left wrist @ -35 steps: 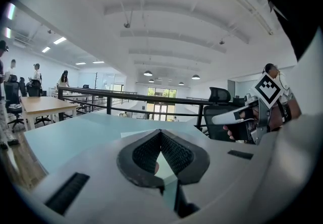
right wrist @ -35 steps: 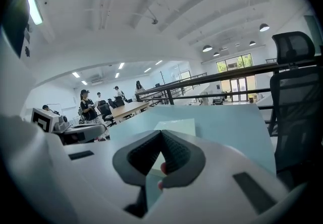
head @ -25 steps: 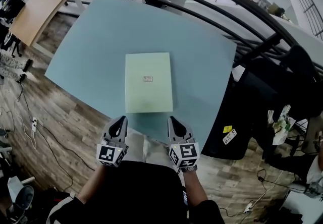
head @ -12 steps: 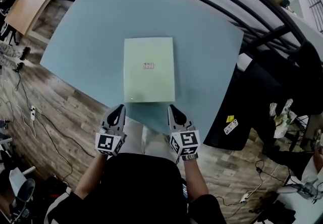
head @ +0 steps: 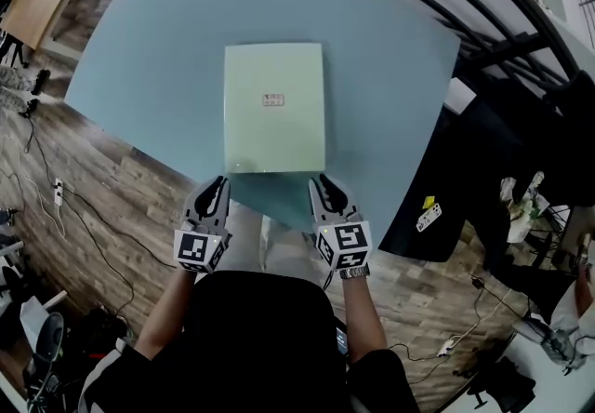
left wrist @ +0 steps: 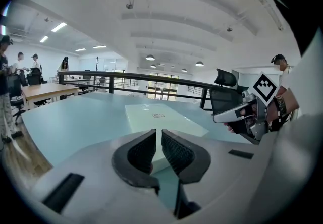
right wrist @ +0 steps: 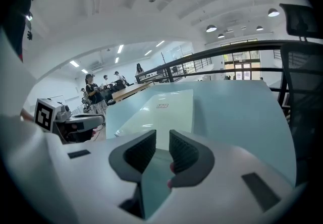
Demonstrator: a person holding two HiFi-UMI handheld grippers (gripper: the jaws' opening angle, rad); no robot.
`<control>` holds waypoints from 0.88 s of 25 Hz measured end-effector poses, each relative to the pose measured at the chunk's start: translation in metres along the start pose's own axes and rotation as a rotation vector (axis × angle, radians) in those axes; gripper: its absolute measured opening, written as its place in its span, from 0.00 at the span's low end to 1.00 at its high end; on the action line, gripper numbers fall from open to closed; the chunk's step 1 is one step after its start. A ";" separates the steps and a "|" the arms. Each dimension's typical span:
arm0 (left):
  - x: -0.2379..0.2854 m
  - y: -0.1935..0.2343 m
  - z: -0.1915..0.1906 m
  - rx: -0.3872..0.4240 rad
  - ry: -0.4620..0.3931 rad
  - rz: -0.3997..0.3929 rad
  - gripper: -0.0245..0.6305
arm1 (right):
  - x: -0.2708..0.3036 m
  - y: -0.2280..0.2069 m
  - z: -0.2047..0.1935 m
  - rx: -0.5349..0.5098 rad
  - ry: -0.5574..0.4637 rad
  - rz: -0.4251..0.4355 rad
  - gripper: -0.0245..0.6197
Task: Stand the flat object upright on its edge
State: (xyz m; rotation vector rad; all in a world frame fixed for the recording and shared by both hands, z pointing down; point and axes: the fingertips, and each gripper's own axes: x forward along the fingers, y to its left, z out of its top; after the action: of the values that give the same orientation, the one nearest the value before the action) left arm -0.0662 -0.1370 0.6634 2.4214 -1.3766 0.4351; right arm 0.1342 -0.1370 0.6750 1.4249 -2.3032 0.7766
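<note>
Flat object (head: 274, 109): pale green, lying flat on the worktop (head: 158, 67), small label (head: 272, 100) on its upper face, near edge toward the person.
Left tongs (head: 216, 186): jaws drawn together, nothing between them; tip just short of the flat object's near left corner.
Right tongs (head: 321, 182): jaws have just been opening and stand at a narrow gap, empty; tip just short of the near right corner.
Step in hand: approach, by the look of it; the flat object is untouched.
Next move: likely calls for both tips to catch the near edge evenly, lift it so the flat object pivots on its far edge, then steady it against toppling.
</note>
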 end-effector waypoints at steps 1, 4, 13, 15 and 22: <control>0.002 0.001 -0.002 -0.001 0.008 -0.002 0.07 | 0.003 -0.001 -0.003 -0.005 0.012 0.003 0.14; 0.008 0.001 -0.012 0.006 0.034 -0.016 0.16 | 0.010 -0.005 -0.012 -0.023 0.047 0.016 0.23; 0.026 -0.001 -0.030 0.004 0.085 -0.106 0.42 | 0.030 -0.015 -0.037 -0.048 0.145 0.061 0.47; 0.029 0.000 -0.035 0.004 0.102 -0.117 0.45 | 0.034 -0.016 -0.041 -0.049 0.167 0.073 0.49; 0.038 0.000 -0.058 -0.044 0.188 -0.177 0.58 | 0.049 -0.020 -0.059 -0.104 0.269 0.100 0.58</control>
State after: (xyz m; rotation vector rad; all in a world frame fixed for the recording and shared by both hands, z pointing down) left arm -0.0535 -0.1415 0.7315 2.3726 -1.0724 0.5643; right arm 0.1293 -0.1431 0.7539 1.0953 -2.1846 0.8100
